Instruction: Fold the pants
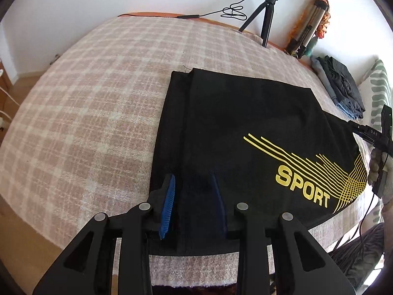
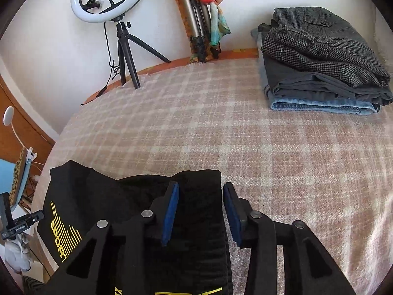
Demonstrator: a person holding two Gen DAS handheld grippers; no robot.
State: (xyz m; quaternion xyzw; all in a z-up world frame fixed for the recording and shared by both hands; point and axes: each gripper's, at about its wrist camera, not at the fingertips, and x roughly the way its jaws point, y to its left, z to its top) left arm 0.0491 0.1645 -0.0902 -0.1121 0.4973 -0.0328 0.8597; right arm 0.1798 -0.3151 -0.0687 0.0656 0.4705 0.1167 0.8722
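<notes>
Black pants with a yellow SPORT print lie folded flat on the plaid bed cover. My left gripper is open, its blue pads straddling the near left edge of the pants. In the right wrist view my right gripper is open over the end of the black pants, one pad on the fabric side, the other over the plaid cover. Neither holds cloth. The right gripper's body shows at the right edge of the left wrist view.
A stack of folded trousers sits at the far right of the bed, also in the left wrist view. A ring light on a tripod and a leaning tripod with a scarf stand by the wall. A striped pillow lies right.
</notes>
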